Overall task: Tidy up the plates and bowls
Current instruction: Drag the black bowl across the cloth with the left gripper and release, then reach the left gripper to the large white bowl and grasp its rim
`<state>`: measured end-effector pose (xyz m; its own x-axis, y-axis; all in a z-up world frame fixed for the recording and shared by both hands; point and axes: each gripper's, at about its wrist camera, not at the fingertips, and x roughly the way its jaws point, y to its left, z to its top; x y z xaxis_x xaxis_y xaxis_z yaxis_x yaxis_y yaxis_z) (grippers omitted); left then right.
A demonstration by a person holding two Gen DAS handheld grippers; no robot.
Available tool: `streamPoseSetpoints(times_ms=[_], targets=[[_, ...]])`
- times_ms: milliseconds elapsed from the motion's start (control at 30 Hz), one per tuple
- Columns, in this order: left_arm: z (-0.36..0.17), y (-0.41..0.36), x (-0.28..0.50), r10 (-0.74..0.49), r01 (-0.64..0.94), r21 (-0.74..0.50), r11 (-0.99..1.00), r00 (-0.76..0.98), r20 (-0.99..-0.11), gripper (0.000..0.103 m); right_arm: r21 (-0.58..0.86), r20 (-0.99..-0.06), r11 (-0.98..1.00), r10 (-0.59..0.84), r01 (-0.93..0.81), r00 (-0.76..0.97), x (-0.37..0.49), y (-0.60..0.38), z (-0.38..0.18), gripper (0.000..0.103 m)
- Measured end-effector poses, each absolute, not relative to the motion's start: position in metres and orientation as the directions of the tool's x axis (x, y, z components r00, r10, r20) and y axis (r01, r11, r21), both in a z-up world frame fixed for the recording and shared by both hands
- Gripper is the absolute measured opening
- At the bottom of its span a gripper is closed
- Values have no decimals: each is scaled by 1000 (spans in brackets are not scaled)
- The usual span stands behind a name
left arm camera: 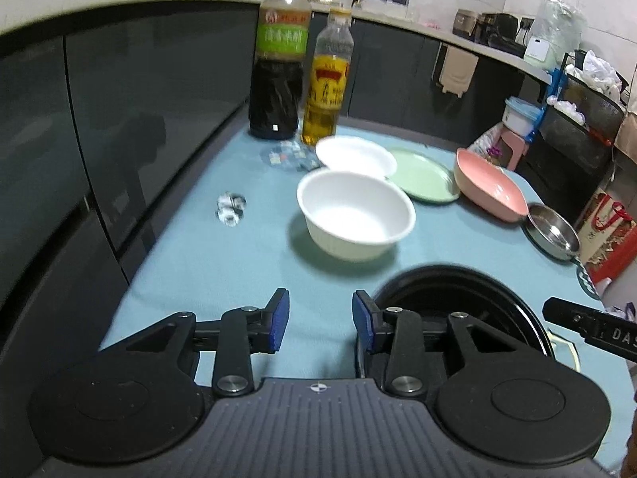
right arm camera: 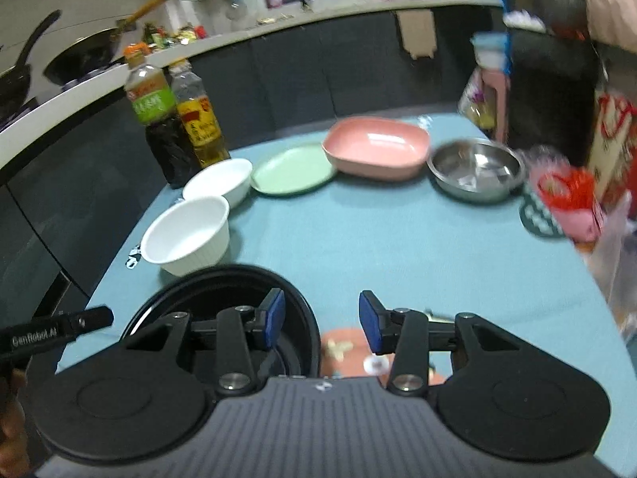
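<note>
both tools gaping, empty: left tool (left arm camera: pixel 320 320), right tool (right arm camera: pixel 321 320). black bowl (right arm camera: pixel 223 302) at near table (right arm camera: pixel 398 247) edge between them, likely stack base. white bowl (left arm camera: pixel 354 213) just beyond, others along far edge.

Dark vinegar bottle with green label (left arm camera: pixel 278 71) touching yellow-labelled oil bottle (left arm camera: pixel 324 91) on blue tablecloth (left arm camera: pixel 223 263); crumpled wrapper (left arm camera: pixel 231 207) nearby.
</note>
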<state>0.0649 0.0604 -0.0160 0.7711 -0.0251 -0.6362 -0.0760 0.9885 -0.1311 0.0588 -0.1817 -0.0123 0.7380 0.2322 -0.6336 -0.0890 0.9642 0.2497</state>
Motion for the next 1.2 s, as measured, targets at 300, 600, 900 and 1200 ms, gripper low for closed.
streamPoseSetpoints(times_ms=[300,600,900,1200], targets=[[-14,64,97,10,-93,-98,991,775,-632,34,280,-659,950,294,-137,692,91,-178,-6,22],[-17,70,134,37,-126,-91,988,758,-651,34,260,-681,948,314,-182,662,130,-159,-6,22],[-19,71,166,63,-142,-67,988,747,-662,34,266,-712,929,369,-257,597,168,-135,-6,22],[-32,68,193,67,-147,-54,988,709,-702,34,282,-732,911,407,-301,546,196,-117,-11,23]])
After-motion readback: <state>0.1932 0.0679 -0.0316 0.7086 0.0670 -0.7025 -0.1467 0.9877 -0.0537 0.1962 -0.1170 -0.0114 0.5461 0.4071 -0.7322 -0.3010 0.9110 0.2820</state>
